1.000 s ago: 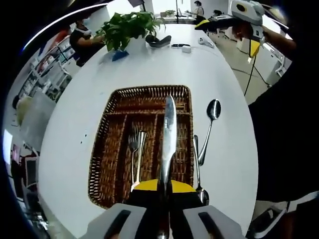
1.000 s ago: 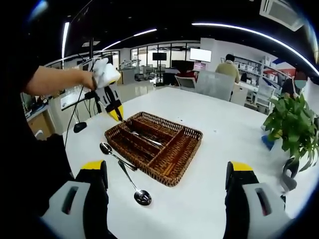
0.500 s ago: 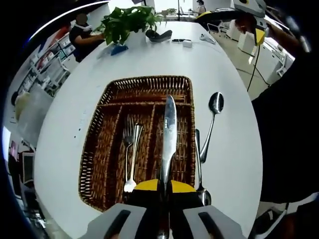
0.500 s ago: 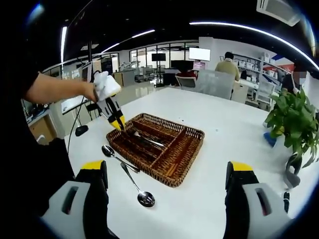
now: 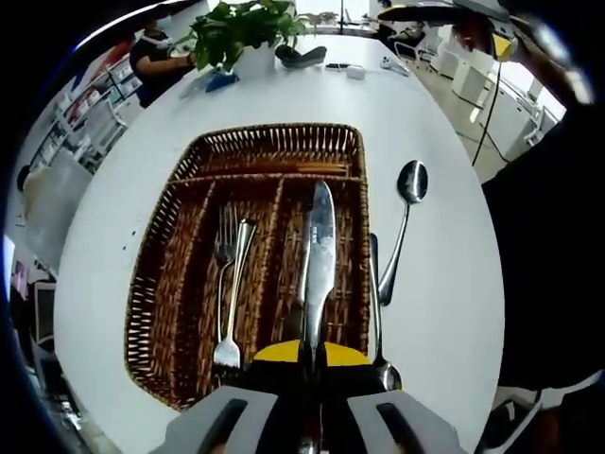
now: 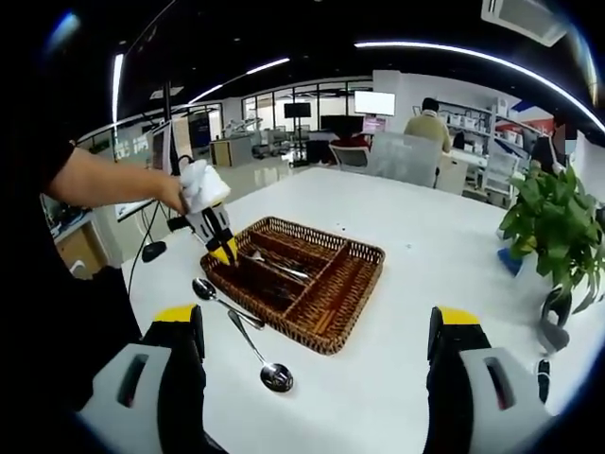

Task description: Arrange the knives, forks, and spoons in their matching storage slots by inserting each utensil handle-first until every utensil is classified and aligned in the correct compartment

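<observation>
My left gripper (image 5: 312, 352) is shut on a table knife (image 5: 319, 255), whose blade points away from me over a right-hand slot of the wicker cutlery basket (image 5: 274, 132). Two forks (image 5: 232, 284) lie together in a slot further left. Two spoons rest on the white table right of the basket, one long (image 5: 402, 227) and one close to the rim (image 5: 375, 312). My right gripper (image 6: 317, 331) stands wide open and holds nothing, well back from the basket (image 6: 364, 255). In the right gripper view the left gripper (image 6: 223, 252) sits at the basket's left end, with the spoons (image 6: 227, 305) in front.
A potted plant (image 5: 236, 33) and small items stand at the table's far end. The plant (image 6: 558, 227) is at the right in the right gripper view. People sit at desks behind. The person's dark clothing (image 5: 548, 236) borders the table's right side.
The left gripper has come lower and closer over the basket with the knife still in it. In the right gripper view it has dropped to the basket's rim. The right gripper has barely moved.
</observation>
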The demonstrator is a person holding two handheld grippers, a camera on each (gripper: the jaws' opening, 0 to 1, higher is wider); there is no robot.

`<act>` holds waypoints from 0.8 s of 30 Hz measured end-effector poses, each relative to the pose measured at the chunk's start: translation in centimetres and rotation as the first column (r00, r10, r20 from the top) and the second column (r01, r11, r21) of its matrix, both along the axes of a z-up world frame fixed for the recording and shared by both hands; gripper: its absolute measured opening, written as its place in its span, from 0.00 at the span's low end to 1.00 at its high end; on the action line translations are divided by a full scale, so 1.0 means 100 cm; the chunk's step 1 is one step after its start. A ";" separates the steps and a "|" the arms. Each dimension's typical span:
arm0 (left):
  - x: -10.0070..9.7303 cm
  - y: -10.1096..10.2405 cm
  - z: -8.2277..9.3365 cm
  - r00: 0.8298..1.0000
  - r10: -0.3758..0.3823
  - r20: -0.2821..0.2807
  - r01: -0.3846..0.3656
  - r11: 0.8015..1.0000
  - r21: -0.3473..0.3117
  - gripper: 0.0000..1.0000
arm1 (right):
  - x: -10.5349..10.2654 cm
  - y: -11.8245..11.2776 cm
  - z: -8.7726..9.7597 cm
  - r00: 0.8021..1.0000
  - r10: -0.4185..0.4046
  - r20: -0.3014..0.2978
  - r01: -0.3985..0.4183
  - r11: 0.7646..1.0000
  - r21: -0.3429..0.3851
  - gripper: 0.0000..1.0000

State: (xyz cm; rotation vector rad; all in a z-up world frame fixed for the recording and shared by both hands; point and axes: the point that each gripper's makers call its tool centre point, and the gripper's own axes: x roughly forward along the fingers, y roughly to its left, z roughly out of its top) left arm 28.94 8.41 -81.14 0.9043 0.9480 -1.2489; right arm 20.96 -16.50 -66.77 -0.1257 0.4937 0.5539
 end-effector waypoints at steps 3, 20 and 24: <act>0.000 -0.001 -0.005 1.000 0.004 -0.004 -0.004 1.000 -0.004 0.03 | 0.000 -0.001 -0.002 1.000 -0.001 -0.003 0.001 1.000 -0.001 1.00; -0.001 -0.006 -0.034 0.999 0.016 -0.030 -0.016 1.000 -0.008 0.03 | -0.002 -0.007 -0.002 1.000 -0.007 -0.003 0.007 1.000 -0.014 1.00; -0.001 -0.008 -0.039 0.999 0.013 -0.032 -0.013 1.000 -0.011 0.03 | -0.003 -0.006 -0.003 1.000 -0.004 -0.005 0.004 1.000 -0.020 1.00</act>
